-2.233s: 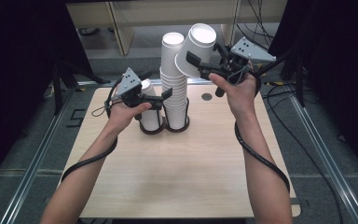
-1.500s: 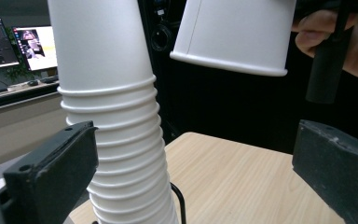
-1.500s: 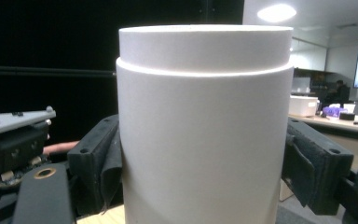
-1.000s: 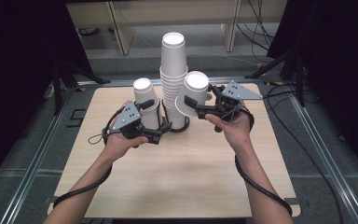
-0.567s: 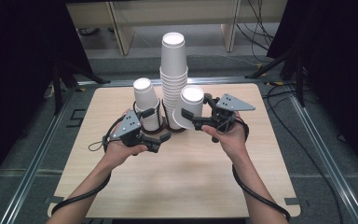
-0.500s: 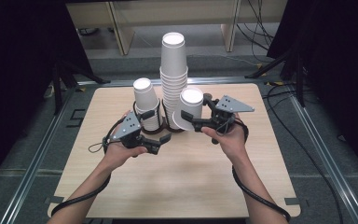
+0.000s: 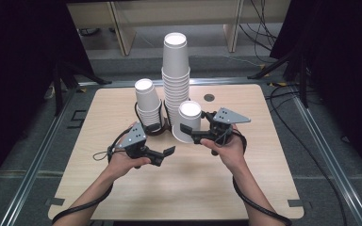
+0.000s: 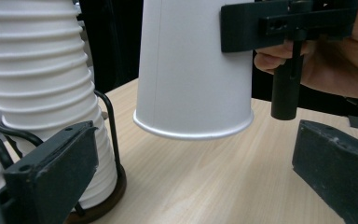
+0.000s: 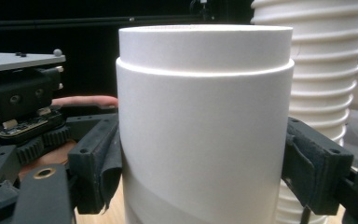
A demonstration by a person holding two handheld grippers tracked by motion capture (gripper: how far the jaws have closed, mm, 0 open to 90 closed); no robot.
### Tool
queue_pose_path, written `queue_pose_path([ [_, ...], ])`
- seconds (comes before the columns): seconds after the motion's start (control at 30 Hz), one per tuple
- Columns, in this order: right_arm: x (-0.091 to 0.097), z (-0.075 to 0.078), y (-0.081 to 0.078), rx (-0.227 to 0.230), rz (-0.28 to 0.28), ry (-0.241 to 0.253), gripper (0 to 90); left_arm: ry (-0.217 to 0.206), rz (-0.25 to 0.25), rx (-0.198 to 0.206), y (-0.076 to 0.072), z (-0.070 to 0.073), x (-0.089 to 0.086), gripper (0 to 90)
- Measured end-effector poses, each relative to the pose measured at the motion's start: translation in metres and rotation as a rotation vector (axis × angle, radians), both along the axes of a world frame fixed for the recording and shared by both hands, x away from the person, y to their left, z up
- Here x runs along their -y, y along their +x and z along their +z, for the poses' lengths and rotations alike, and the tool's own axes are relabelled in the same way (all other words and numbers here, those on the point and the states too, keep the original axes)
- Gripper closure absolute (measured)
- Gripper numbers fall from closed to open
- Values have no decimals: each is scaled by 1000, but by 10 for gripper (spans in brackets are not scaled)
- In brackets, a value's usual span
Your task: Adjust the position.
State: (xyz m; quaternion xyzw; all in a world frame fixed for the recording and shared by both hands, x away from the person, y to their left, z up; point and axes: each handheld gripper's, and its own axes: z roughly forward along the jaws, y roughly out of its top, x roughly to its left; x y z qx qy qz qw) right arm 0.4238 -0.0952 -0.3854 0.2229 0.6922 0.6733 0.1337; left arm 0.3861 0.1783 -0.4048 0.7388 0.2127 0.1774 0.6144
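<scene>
- White paper cup [image 7: 188,121] is upside down, with its wide rim at the bottom and its flat base on top. It sits near the middle of the wooden table [image 7: 245,174], just in front of the tall stack of cups [image 7: 176,75].
- From the left gripper view, the cup's rim [image 8: 193,130] hangs a little above the table and does not touch it.
- The right gripper [image 7: 192,135] squeezes this cup from both sides. In the right gripper view, a black jaw presses on each side of the cup [image 9: 205,130].
- The person's right hand [image 7: 228,149] holds that gripper from the right side of the cup.
- The left gripper [image 7: 167,154] is nearer to the person and to the left of the cup. Its jaws are spread wide apart with nothing between them.
- The person's left hand [image 7: 122,162] holds that gripper low over the table.
- The tall stack stands at the far middle of the table and is made of many white cups, all upside down.
- A short stack of cups [image 7: 147,104] stands just to the left of the tall one.
- Both stacks stand in a black wire holder [image 7: 152,128] with round rings at the bottom.
- A small dark round spot [image 7: 209,97] is on the far part of the table, to the right of the tall stack.
</scene>
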Motion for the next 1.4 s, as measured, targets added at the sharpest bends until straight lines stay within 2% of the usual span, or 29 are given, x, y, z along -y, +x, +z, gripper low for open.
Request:
queue_pose_path([
  [0.03, -2, -4, -2, -19, 13, 5, 219, -5, -4, -9, 0, -3, 1, 0],
  [0.07, -2, -4, -2, -19, 13, 5, 219, -5, -4, -9, 0, -3, 1, 0],
  [0.1, -2, -5, -3, -34, 14, 0, 219, 10, -3, -10, -1, -4, 1, 0],
  [0.13, -3, -7, -2, -13, 15, 2, 219, 9, -3, -15, -1, -6, 2, 0],
  [0.2, -4, -10, -3, -7, 22, -1, 219, 14, -7, -19, 0, -9, 4, 0],
  [0.27, -7, -14, -7, -52, 38, -2, 219, 22, -6, -26, 2, -12, 5, 0],
  [0.5, -11, -21, -9, -65, 58, -6, 219, 42, -4, -46, 6, -17, 7, 0],
  [0.53, -11, -22, -8, -48, 62, -9, 219, 44, -9, -55, 7, -19, 7, 0],
  [0.63, -12, -23, -8, -43, 65, -3, 219, 37, -14, -68, 8, -22, 9, 0],
  [0.67, -12, -24, -7, -41, 65, -5, 219, 55, -14, -72, 8, -22, 9, 0],
  [0.7, -12, -24, -7, -22, 51, -12, 220, 55, -14, -72, 8, -22, 9, 0],
  [0.73, -12, -25, -8, -46, 66, -14, 219, 44, -18, -76, 8, -24, 10, 0],
  [0.77, -13, -26, -8, -51, 73, -17, 219, 55, -22, -75, 9, -24, 11, 0],
  [0.8, -14, -26, -8, -44, 75, -19, 219, 45, -23, -77, 9, -25, 13, 0],
  [0.9, -15, -28, -9, -73, 82, -14, 219, 55, -26, -81, 9, -26, 14, 0],
  [0.93, -15, -28, -9, -73, 82, -14, 219, 44, -31, -77, 10, -27, 15, 0],
  [0.97, -15, -28, -8, -51, 85, -18, 219, 60, -27, -84, 10, -26, 15, 0],
  [1.07, -16, -28, -10, -70, 87, -14, 220, 47, -35, -82, 11, -28, 18, 0],
  [1.1, -16, -28, -9, -61, 84, -17, 219, 47, -35, -82, 11, -28, 18, 0],
  [1.13, -16, -28, -10, -73, 84, -13, 219, 60, -36, -84, 11, -27, 18, 0],
  [1.2, -16, -28, -8, -45, 90, -19, 220, 62, -41, -82, 12, -28, 20, 0],
  [1.3, -17, -28, -10, -66, 102, -16, 219, 64, -38, -89, 12, -28, 20, 0],
  [1.4, -18, -28, -10, -64, 100, -20, 219, 57, -43, -88, 13, -29, 22, 0],
])
